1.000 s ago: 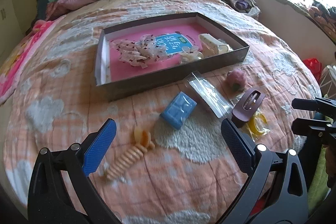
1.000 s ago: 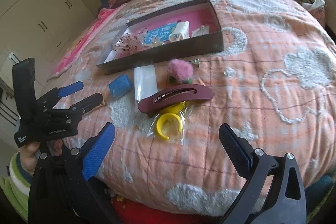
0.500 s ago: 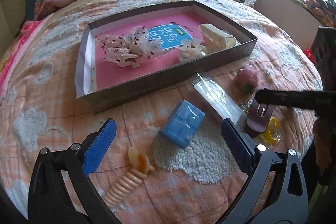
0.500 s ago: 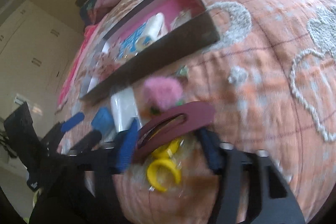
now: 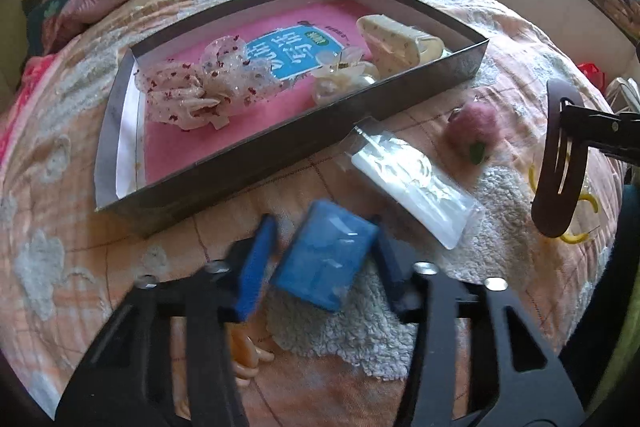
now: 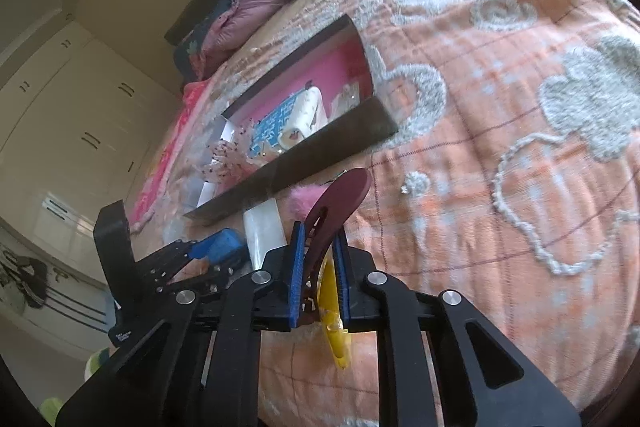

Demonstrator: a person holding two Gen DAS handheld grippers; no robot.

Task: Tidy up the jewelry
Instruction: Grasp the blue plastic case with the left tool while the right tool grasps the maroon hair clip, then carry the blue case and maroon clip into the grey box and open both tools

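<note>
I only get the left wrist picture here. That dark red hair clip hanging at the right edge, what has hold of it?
Observer: The right gripper. Its jaws are closing, with the maroon hair clip between its blue pads.
Operator: Is anything else caught in there?
Observer: Yes, a yellow piece hangs down between the same pads, under the clip.
Operator: And the blue packet near me?
Observer: From the right wrist view, the blue packet sits at the left gripper tips; its jaws are closing too.
Operator: What is off to the left of the bed?
Observer: White cupboard doors with dark handles.
</note>
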